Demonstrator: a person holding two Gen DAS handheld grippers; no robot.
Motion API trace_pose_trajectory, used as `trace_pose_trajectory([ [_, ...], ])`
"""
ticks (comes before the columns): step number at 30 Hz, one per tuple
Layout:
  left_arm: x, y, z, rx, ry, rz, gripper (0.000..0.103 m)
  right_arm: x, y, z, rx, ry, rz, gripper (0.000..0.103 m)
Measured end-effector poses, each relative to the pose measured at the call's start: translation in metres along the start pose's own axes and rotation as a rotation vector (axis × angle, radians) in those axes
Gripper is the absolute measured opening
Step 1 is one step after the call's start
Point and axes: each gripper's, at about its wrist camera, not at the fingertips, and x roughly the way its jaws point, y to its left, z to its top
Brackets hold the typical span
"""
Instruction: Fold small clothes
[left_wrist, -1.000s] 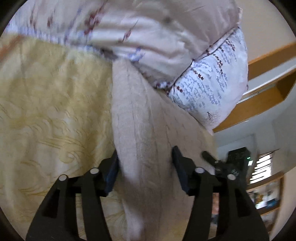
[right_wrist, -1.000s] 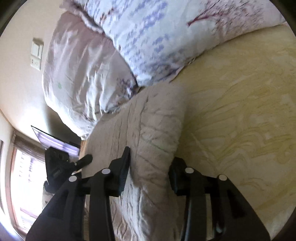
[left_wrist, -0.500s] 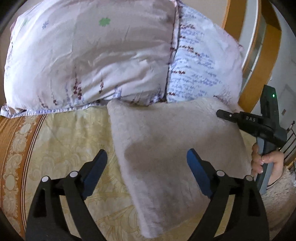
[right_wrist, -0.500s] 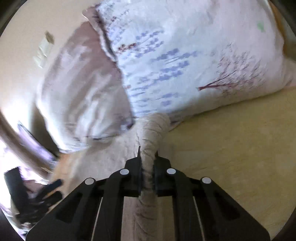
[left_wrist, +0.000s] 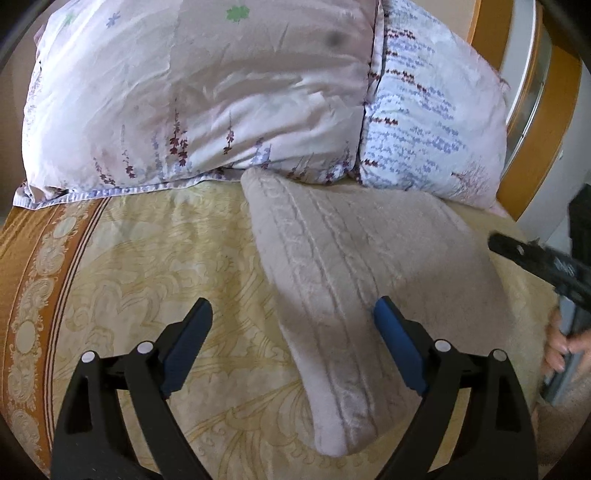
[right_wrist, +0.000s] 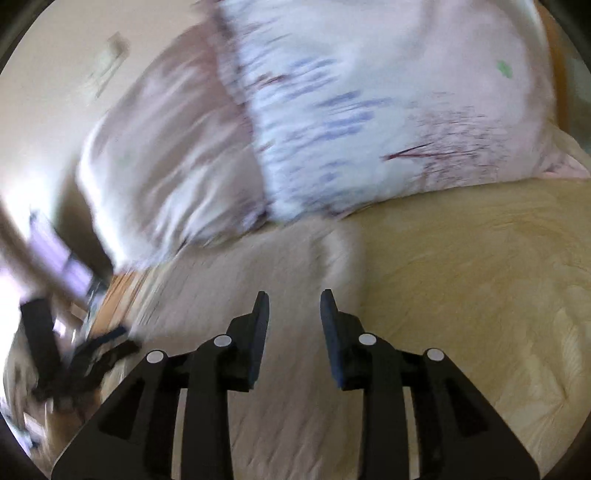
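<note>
Both wrist views look steeply down, close, sharing garment (left_wrist: 362, 266) and pillows (right_wrist: 369, 110).

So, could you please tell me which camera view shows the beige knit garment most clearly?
The left wrist view: the garment is sharp there, its cable pattern and folded edge plain, lying on the bedspread against the pillows. The right wrist view shows it too, but smeared by motion blur, with no texture readable.

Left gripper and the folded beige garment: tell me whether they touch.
Apart. The left wrist view shows the left gripper open, raised over the folded beige garment, neither pad pressing it.
</note>
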Motion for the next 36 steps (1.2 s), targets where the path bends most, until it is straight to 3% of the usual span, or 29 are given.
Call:
trace_pose_trajectory([
  [3, 0.008, 0.0, -0.004, 0.003, 0.015, 0.027, 0.095, 0.023, 0.009, -0.016, -0.063, 0.078, -0.076, 0.034],
  [9, 0.014, 0.001, -0.008, -0.018, 0.017, 0.042, 0.099, 0.019, 0.011, -0.017, -0.012, 0.023, -0.098, 0.039],
  [11, 0.005, 0.001, -0.011, -0.016, -0.008, 0.036, 0.099, 0.0, 0.011, -0.023, -0.024, -0.035, -0.13, 0.06],
  [12, -0.001, 0.0, -0.015, -0.004, -0.027, 0.047, 0.099, -0.009, 0.01, -0.024, -0.029, -0.062, -0.14, 0.075],
  [20, -0.026, 0.004, -0.037, -0.029, -0.062, 0.039, 0.099, -0.054, 0.007, -0.048, -0.047, -0.182, -0.256, 0.088],
  [24, -0.035, 0.005, -0.048, -0.048, -0.077, 0.092, 0.101, -0.062, 0.015, -0.057, -0.071, -0.208, -0.322, 0.101],
  [28, -0.041, 0.0, -0.06, -0.052, -0.072, 0.083, 0.101, -0.066, 0.023, -0.07, -0.069, -0.224, -0.297, 0.102],
  [36, -0.036, -0.026, -0.082, 0.009, 0.014, 0.149, 0.101, -0.045, 0.036, -0.09, -0.055, -0.091, -0.263, 0.102],
])
